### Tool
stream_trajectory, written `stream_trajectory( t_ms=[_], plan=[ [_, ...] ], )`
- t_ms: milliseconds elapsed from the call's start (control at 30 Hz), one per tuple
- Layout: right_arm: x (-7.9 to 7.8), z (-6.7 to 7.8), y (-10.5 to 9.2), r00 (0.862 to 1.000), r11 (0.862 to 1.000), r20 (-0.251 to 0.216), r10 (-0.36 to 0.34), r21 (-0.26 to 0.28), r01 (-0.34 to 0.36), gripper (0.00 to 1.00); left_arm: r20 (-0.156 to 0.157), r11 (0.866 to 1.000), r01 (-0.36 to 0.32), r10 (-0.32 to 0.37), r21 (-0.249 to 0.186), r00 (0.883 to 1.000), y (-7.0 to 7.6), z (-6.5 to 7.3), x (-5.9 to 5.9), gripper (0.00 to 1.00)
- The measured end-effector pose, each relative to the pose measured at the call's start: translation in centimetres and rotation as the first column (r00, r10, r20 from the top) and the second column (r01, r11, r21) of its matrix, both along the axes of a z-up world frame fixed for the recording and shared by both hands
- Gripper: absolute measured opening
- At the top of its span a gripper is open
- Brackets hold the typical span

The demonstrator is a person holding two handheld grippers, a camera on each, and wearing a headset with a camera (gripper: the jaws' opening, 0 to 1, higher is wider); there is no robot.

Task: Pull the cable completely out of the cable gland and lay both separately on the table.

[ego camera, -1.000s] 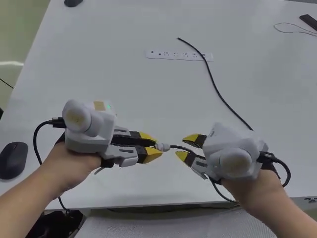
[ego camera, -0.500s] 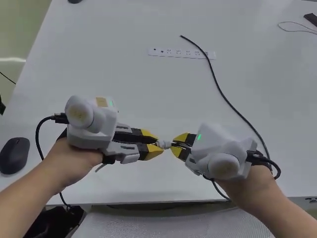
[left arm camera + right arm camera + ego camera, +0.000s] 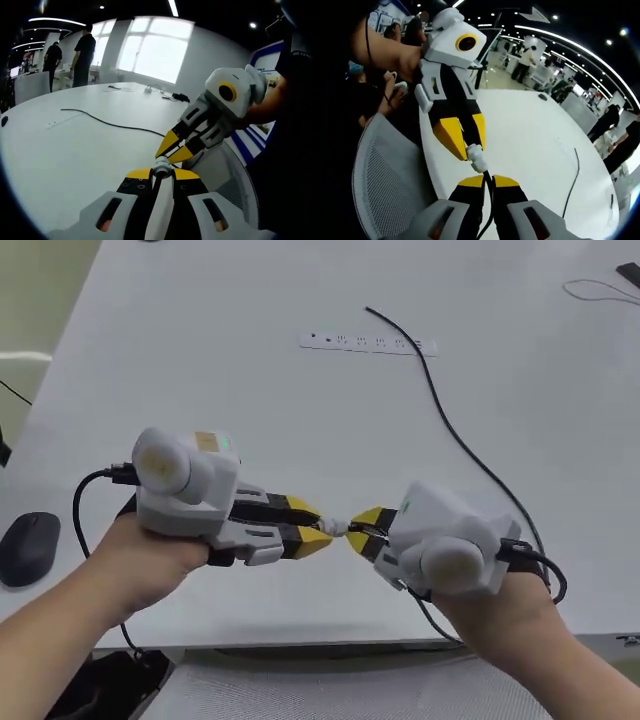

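Note:
A small white cable gland (image 3: 336, 530) hangs above the table's near edge, between the two grippers. My left gripper (image 3: 322, 530) is shut on it; in the left gripper view the gland (image 3: 161, 165) sits between my yellow tips (image 3: 161, 173). A short black cable (image 3: 488, 189) leaves the gland (image 3: 476, 157) and runs into my right gripper (image 3: 489, 181), which is shut on it just behind the gland. The right gripper (image 3: 358, 532) almost touches the left one tip to tip. In the left gripper view the right gripper (image 3: 172, 147) enters from the right.
A white power strip (image 3: 366, 343) lies at the far middle of the white table (image 3: 200, 370). A long black cable (image 3: 455, 435) runs from it toward my right hand. A dark mouse (image 3: 27, 546) sits at the left edge. A mesh chair (image 3: 385, 170) stands below the table's front.
My right gripper, open and a little apart one second ago, has moved left to the gland and shut on the cable. The left gripper has kept its hold.

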State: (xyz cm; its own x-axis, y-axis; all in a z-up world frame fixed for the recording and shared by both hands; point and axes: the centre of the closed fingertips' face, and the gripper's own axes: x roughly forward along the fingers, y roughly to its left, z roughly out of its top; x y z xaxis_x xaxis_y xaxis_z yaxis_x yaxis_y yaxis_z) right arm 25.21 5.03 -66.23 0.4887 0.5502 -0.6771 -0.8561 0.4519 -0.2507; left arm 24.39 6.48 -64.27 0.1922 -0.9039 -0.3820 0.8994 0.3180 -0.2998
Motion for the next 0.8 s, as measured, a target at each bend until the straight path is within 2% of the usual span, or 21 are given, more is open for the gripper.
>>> stream_trajectory(
  t_ms=[133, 200, 367, 500, 667, 733, 800],
  plan=[
    [0.2, -0.2, -0.4, 0.999, 1.0, -0.012, -0.03, 0.01, 0.03, 0.0, 0.004, 1.0, 0.0, 0.0, -0.001, 1.0, -0.1, 0.1, 0.1, 0.15],
    [0.3, -0.4, -0.8, 0.998, 0.999, -0.024, -0.052, 0.013, 0.052, 0.0, -0.008, 1.0, -0.005, 0.005, -0.013, 1.0, 0.0, 0.2, 0.2, 0.15],
    [0.6, -0.4, -1.5, 0.993, 0.992, -0.055, -0.109, 0.055, 0.112, 0.0, 0.003, 1.0, -0.003, 0.003, -0.017, 1.0, -0.1, 0.5, 0.3, 0.15],
    [0.8, -1.1, -2.4, 0.988, 0.989, -0.066, -0.14, 0.037, 0.143, 0.0, 0.005, 1.0, -0.002, 0.002, -0.019, 1.0, -0.2, 0.6, 0.2, 0.15],
    [0.9, -2.0, -3.8, 0.973, 0.976, -0.108, -0.205, 0.052, 0.212, 0.0, 0.009, 1.0, 0.0, 0.0, -0.023, 1.0, -0.1, 0.8, 0.2, 0.15],
    [1.1, -2.3, -4.3, 0.962, 0.965, -0.133, -0.238, 0.077, 0.249, 0.0, 0.01, 1.0, 0.001, -0.001, -0.026, 1.0, -0.1, 0.9, 0.2, 0.15],
    [1.3, -2.3, -4.5, 0.958, 0.96, -0.139, -0.252, 0.088, 0.266, 0.0, 0.014, 1.0, 0.002, -0.002, -0.028, 1.0, 0.0, 1.0, 0.2, 0.15]
  ],
)
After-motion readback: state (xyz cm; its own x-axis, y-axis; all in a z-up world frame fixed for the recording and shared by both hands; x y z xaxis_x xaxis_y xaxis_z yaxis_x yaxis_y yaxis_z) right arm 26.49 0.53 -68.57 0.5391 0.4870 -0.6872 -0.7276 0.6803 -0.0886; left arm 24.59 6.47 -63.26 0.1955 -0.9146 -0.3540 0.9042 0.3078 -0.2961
